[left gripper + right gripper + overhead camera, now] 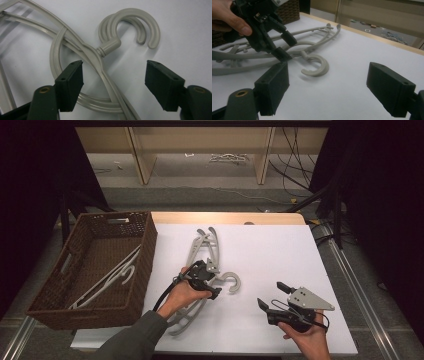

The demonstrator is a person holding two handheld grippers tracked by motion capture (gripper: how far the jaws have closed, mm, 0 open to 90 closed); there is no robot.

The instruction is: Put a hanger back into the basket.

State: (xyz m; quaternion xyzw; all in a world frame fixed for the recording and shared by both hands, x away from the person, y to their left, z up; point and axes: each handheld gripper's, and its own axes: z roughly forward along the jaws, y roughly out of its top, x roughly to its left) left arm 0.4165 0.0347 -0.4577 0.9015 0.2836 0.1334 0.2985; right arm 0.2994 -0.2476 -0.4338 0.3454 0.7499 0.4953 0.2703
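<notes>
Two grey plastic hangers (202, 247) lie stacked on the white table top (270, 250), their hooks (233, 282) pointing right. My left gripper (212, 280) is lowered over the neck just below the hooks. In the left gripper view the jaws stand apart on either side of the hanger neck (100, 62), with the hooks (140, 25) just beyond, and the pads do not press on it. My right gripper (270, 294) hovers open and empty near the table's front right. The right gripper view shows the left gripper (287, 47) straddling the hangers (317, 67).
A brown wicker basket (145, 250) stands at the table's left edge, with white hangers (107, 280) lying inside. Behind the table are wooden shelf legs and cables on the floor. A metal rail runs along the right side.
</notes>
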